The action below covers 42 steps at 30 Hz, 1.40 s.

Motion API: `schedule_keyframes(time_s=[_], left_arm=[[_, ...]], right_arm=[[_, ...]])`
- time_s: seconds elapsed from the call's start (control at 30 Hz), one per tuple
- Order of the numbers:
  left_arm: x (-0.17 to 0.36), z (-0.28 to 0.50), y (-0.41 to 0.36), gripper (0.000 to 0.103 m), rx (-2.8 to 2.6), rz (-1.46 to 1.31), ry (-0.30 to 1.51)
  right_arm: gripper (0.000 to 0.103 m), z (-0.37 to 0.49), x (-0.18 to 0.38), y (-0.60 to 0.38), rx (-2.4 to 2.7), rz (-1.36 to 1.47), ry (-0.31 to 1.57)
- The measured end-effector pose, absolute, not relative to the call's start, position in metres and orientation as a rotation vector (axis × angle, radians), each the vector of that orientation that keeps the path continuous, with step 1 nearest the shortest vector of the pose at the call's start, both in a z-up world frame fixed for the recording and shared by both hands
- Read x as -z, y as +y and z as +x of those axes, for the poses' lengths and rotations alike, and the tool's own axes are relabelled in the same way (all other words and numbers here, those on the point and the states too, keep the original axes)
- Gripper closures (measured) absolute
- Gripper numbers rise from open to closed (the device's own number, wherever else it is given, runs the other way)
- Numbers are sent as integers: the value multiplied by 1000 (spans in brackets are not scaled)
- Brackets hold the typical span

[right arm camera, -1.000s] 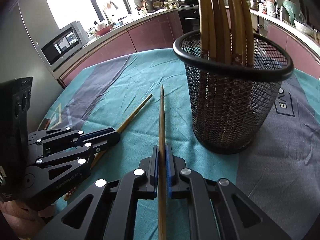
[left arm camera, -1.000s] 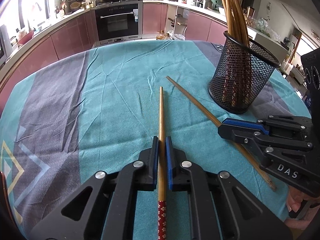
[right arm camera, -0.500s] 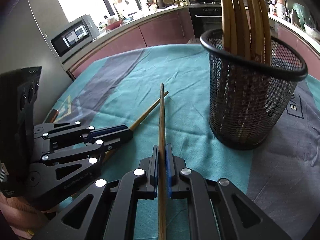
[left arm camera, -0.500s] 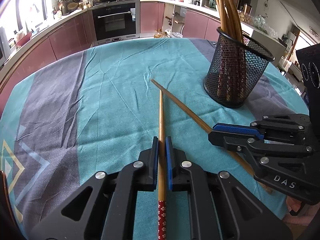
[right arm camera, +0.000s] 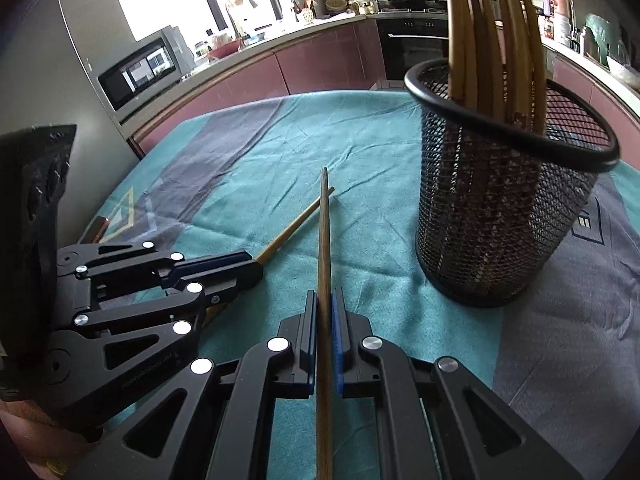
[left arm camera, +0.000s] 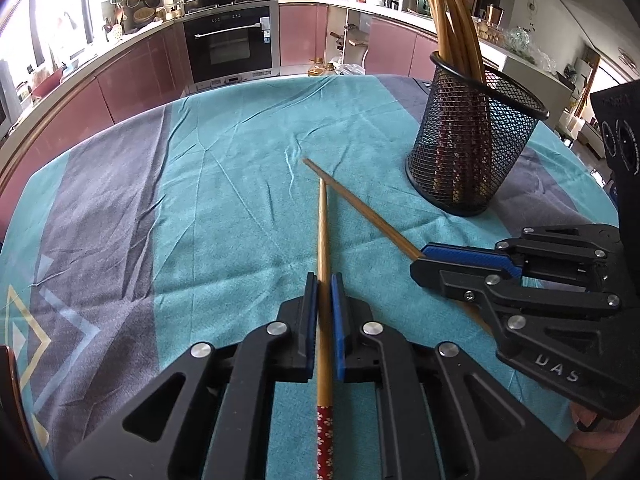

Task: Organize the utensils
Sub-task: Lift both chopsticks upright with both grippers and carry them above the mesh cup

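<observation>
Each hand-held gripper, left [left arm camera: 324,320] and right [right arm camera: 324,336], clenches one chopstick [left arm camera: 323,248]; their tips apparently cross, risking a snag near the mesh holder [right arm camera: 504,208].

Left matte-black linkage gripper [left arm camera: 325,312]: blue finger pads [left arm camera: 337,320], silver pivot screws. Right matte-black linkage gripper [right arm camera: 325,332]: identical build, white "DAS" lettering.

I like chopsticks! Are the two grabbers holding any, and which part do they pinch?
Yes. The left gripper pinches one chopstick along its plain shaft, just ahead of its red patterned end. The right gripper pinches another chopstick along its shaft.
</observation>
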<state>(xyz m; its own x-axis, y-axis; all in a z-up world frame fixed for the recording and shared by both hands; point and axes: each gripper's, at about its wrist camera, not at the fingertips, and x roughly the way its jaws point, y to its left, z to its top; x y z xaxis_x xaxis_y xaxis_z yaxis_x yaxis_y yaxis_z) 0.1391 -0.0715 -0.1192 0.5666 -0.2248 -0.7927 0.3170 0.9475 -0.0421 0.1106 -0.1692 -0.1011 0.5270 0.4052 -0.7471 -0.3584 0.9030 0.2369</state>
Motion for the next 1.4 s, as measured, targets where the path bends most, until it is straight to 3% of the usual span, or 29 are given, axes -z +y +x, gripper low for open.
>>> schedule_keyframes(time_s=[1.4], left_arm=[[26, 96, -43, 96, 521, -100, 728]], right_arm=[[97, 65, 10, -222, -507, 170, 601]])
